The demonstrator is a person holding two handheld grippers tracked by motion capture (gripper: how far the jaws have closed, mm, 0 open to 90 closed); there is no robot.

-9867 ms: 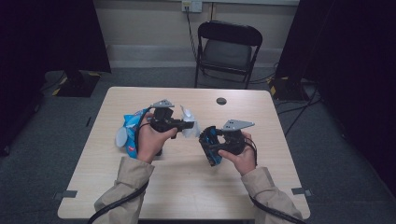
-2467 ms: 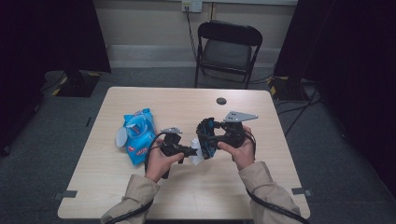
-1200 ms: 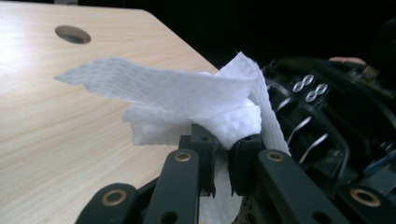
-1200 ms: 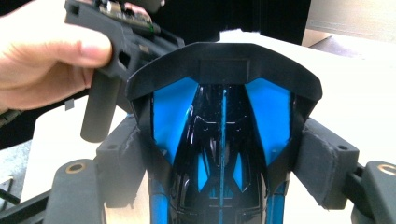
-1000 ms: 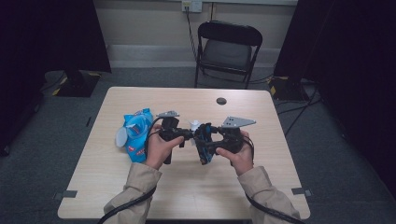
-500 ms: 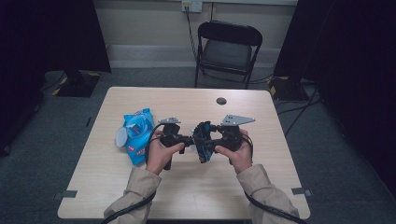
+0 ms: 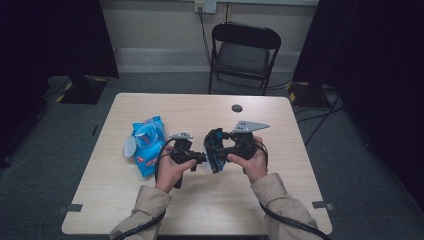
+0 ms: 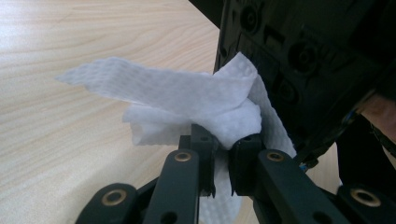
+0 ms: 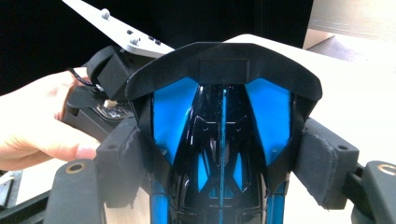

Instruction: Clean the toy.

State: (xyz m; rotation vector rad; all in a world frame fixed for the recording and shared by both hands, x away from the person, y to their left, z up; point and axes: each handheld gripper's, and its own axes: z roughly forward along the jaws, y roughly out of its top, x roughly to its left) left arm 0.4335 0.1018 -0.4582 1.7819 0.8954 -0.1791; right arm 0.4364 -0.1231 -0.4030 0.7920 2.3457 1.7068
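Left tongs point(image 8: 223, 163) pinched tight on crumpled white paper wipe point(image 8: 196, 105), wipe pressed against black-and-blue plastic computer mouse point(image 9: 222, 140). Right tongs point(image 9: 223, 161) spread wide, pads clamping mouse by its sides, mouse upright between them. Mouse point(image 7: 214, 149) held above light wooden worktop point(image 7: 280, 200), near its middle. Blue plastic wipe pack point(image 7: 147, 145) flat on worktop, left of mouse, just beside left tongs point(image 7: 202, 159). Small dark round disc point(image 7: 237, 108) on worktop beyond mouse, toward far edge.
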